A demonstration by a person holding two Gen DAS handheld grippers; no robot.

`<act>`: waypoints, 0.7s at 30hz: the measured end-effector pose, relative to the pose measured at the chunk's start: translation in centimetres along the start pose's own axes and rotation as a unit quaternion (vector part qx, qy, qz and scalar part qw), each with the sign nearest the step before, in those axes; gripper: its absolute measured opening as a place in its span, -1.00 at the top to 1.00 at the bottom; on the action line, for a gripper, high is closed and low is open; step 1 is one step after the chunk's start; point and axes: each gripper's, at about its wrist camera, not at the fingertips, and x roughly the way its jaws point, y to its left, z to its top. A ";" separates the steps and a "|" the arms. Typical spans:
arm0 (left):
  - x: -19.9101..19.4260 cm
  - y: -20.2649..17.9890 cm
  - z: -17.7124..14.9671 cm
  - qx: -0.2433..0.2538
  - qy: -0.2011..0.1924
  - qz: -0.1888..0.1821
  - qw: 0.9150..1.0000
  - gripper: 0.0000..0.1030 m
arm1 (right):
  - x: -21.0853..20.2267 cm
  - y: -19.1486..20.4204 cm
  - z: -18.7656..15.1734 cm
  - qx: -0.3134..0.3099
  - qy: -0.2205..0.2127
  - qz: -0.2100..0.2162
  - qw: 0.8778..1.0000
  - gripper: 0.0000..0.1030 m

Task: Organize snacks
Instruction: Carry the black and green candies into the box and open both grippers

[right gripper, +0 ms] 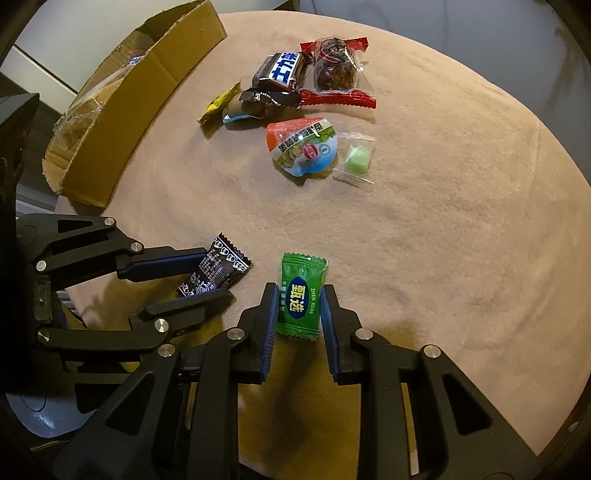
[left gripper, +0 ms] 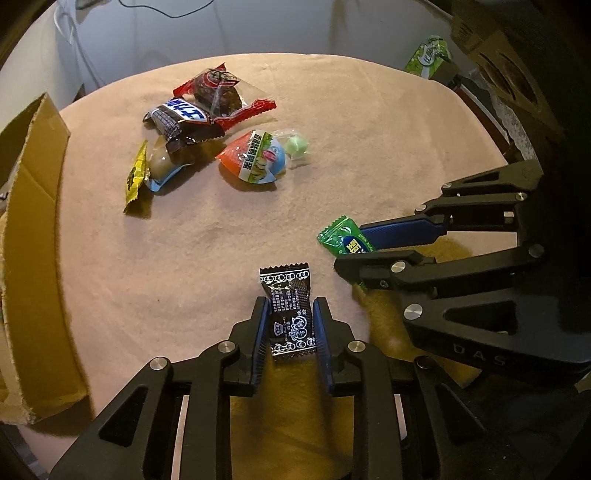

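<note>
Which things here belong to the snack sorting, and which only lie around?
Belong:
black candy packet, between left gripper fingers
green candy packet, between right gripper fingers
snack pile
cardboard box

Lying about:
green carton behind the table
cable

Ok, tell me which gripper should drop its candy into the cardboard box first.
Left. The left gripper, shut on the black candy, is on the cardboard box's side; the right gripper, with the green candy, would probably have to cross over it.
</note>
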 end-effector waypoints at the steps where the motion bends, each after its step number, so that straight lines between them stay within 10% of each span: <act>1: 0.0 0.0 0.0 0.001 -0.001 0.000 1.000 0.57 | 0.0 0.0 0.1 -0.002 0.000 -0.001 1.000 0.54; 21: -4.3 3.9 -0.5 -0.079 -0.045 -0.009 0.996 0.59 | -4.5 -0.6 1.0 0.018 -0.046 0.009 0.999 0.58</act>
